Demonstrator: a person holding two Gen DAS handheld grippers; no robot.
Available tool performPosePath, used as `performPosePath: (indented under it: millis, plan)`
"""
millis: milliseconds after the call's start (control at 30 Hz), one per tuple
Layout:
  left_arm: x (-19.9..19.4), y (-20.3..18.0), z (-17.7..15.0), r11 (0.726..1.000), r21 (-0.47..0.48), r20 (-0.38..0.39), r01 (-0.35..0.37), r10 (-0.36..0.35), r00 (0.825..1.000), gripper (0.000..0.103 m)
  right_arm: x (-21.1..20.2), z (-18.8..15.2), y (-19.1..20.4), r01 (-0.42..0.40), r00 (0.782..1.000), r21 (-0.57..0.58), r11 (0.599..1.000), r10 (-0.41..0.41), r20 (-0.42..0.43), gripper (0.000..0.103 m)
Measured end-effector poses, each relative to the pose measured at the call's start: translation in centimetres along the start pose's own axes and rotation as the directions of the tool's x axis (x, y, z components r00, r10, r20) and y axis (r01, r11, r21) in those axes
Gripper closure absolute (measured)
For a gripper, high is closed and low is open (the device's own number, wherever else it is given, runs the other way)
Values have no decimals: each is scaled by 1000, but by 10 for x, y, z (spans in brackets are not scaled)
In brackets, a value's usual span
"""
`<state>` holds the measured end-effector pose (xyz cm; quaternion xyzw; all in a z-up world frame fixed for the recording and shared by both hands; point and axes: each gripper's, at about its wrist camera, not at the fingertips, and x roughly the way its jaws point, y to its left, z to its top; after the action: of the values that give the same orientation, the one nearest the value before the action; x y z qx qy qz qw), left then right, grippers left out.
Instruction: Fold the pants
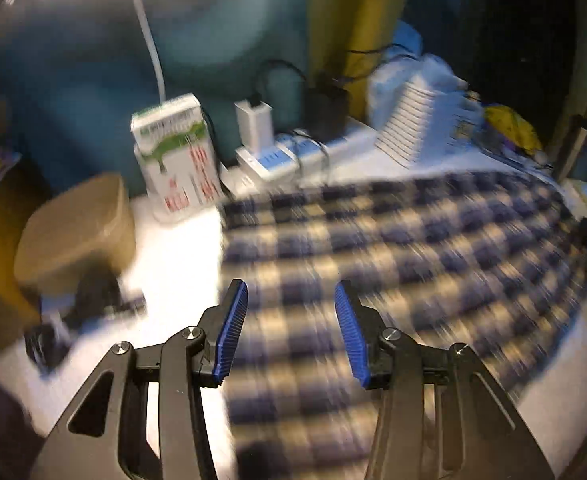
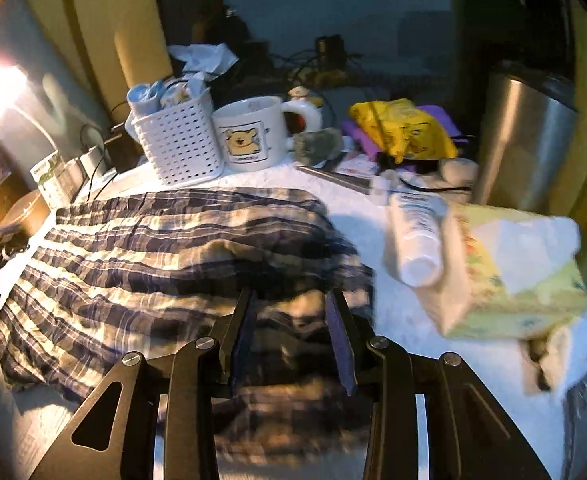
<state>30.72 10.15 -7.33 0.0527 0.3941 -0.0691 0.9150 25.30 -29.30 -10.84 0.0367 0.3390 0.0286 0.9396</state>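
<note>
The pants (image 1: 393, 248) are blue, black and cream plaid and lie spread on a white-covered table. In the left wrist view, which is motion-blurred, my left gripper (image 1: 291, 332) is open and empty, its blue pads hovering over the left end of the pants. In the right wrist view the pants (image 2: 165, 256) lie bunched in folds across the left and middle. My right gripper (image 2: 291, 340) is open over the rumpled right end of the cloth, with fabric showing between the fingers; I cannot tell if it touches.
Left wrist view: a green and white carton (image 1: 175, 152), a brown box (image 1: 77, 232), chargers on a power strip (image 1: 269, 156). Right wrist view: a white basket (image 2: 177, 140), a bear mug (image 2: 253, 132), a white bottle (image 2: 417, 232), a yellow tissue box (image 2: 517, 268), a steel bin (image 2: 521, 136).
</note>
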Motion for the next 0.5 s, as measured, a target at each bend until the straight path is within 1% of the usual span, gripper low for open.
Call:
performPosePath:
  millis: [67, 100, 133, 200, 267, 400, 467, 500]
  plan:
    - [-6, -18, -18, 999, -1, 0, 35, -35, 999, 58, -9, -6, -4, 9, 1000, 14, 1000, -9, 4, 64]
    - [-13, -22, -27, 999, -4, 1, 52, -52, 999, 58, -14, -9, -5, 14, 1000, 19, 1000, -14, 4, 61]
    - [-15, -31, -34, 997, -5, 2, 75, -75, 997, 58, -19, -14, -6, 17, 1000, 26, 1000, -17, 4, 53]
    - [-13, -52, -46, 992, 14, -4, 123, -123, 992, 58, -27, -22, -6, 10, 1000, 34, 999, -10, 6, 46]
    - [-14, -66, -57, 990, 38, -1, 134, -134, 991, 58, -33, -30, -5, 3, 1000, 35, 999, -3, 3, 46]
    - [-2, -81, -64, 985, 3, -16, 174, -174, 985, 58, -41, -43, 1, -15, 1000, 35, 999, 16, -11, 46]
    - [12, -88, -68, 987, 14, -61, 162, -161, 985, 58, -45, -48, 5, -24, 1000, 36, 999, 24, -13, 46]
    - [20, -88, -73, 988, 10, -101, 156, -154, 983, 58, -47, -49, 6, -25, 1000, 35, 999, 26, -13, 46]
